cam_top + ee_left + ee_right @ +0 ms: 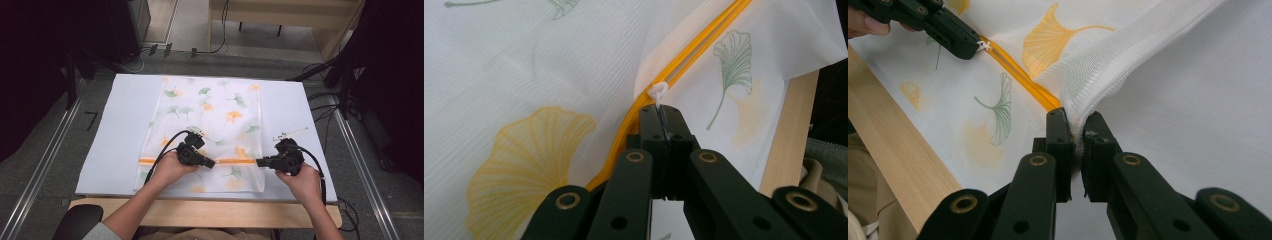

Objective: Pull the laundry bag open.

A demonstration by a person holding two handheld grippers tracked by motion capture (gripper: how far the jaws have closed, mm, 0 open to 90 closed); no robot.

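A white mesh bag (205, 125) printed with green and orange ginkgo leaves lies flat on the table, with an orange zipper (230, 161) running across its near part. My left gripper (212, 163) is shut on the small white zipper pull (658, 92), partway along the zipper (684, 55). My right gripper (258, 162) is shut on the bag's right edge (1088, 107), pinching the thick white seam where the zipper (1020, 80) ends. The right gripper view also has the left gripper (979, 47) holding the pull farther off.
The bag rests on a white sheet (120, 130) covering a table with a pale wooden front edge (210, 212). Cables (320, 105) and dark equipment stands line the floor at both sides and beyond the far edge.
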